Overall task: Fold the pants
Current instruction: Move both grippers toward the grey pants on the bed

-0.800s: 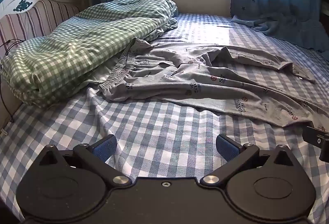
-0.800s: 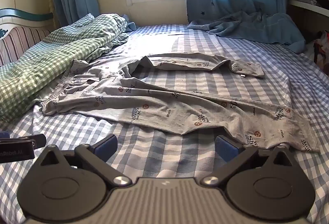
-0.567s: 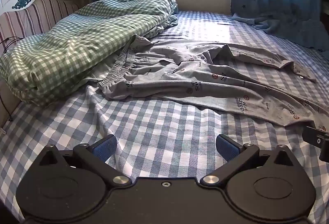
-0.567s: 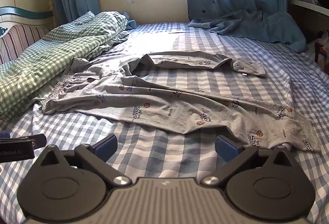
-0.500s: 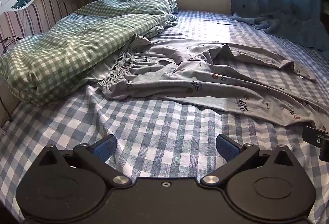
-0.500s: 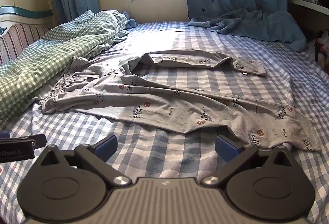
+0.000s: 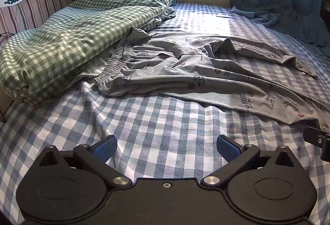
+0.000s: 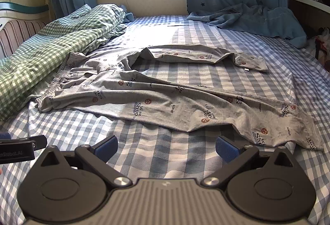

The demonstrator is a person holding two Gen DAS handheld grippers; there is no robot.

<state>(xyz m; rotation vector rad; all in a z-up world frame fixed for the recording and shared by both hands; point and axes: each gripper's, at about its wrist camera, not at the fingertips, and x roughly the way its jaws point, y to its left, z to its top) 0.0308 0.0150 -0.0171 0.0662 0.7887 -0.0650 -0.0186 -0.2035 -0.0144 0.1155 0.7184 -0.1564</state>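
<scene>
Grey printed pants (image 7: 185,76) lie spread and rumpled on the blue checked bed sheet (image 7: 165,126), waistband at the left against the green quilt, both legs running right and spread apart. They also show in the right wrist view (image 8: 165,101). My left gripper (image 7: 166,147) is open and empty, above bare sheet in front of the waistband end. My right gripper (image 8: 166,147) is open and empty, just short of the near leg's hem (image 8: 299,134).
A green checked quilt (image 7: 68,43) is bunched along the left by the striped headboard (image 7: 31,8). Blue curtain cloth (image 8: 257,18) lies heaped on the bed's far right. A window is at the back. The other gripper's tip (image 8: 20,147) shows at the left edge.
Both grippers have moved slightly forward toward the pants. The pants have not moved and both grippers stay open.
</scene>
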